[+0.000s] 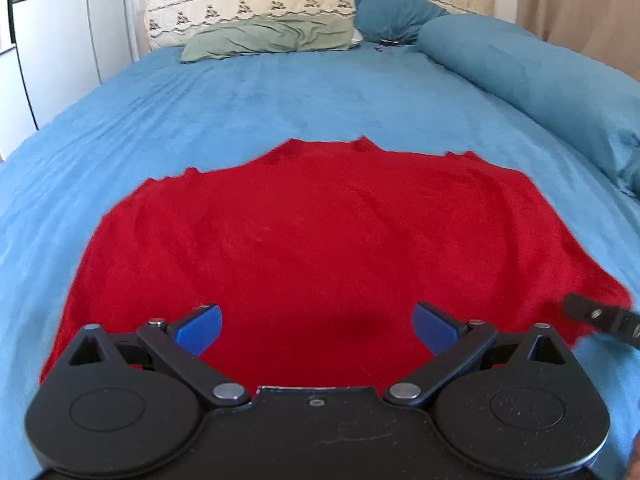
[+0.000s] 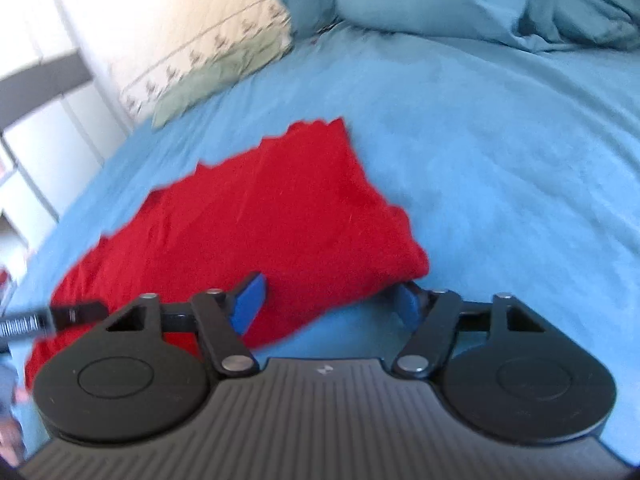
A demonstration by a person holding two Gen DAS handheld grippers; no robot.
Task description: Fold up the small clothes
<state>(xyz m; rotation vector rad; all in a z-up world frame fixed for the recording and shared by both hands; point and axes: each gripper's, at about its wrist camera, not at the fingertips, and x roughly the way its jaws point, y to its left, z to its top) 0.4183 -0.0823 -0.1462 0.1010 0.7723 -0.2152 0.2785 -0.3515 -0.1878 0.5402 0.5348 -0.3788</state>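
A red garment [image 1: 320, 240] lies spread flat on the blue bedsheet [image 1: 280, 100]. My left gripper [image 1: 316, 328] is open, its blue pads [image 1: 200, 328] wide apart over the garment's near edge, holding nothing. In the right wrist view the red garment [image 2: 260, 220] lies to the left. My right gripper [image 2: 328, 304] is open at the garment's near right corner, the corner lying between the pads [image 2: 248, 300]. The right gripper's tip shows in the left wrist view [image 1: 600, 318] at the garment's right corner. The left gripper shows at the left of the right wrist view [image 2: 60, 316].
A green pillow [image 1: 272, 38] and a patterned cream pillow [image 1: 248, 6] lie at the headboard. A rolled teal duvet [image 1: 540, 80] runs along the bed's right side. A white wardrobe [image 1: 52, 40] stands left of the bed.
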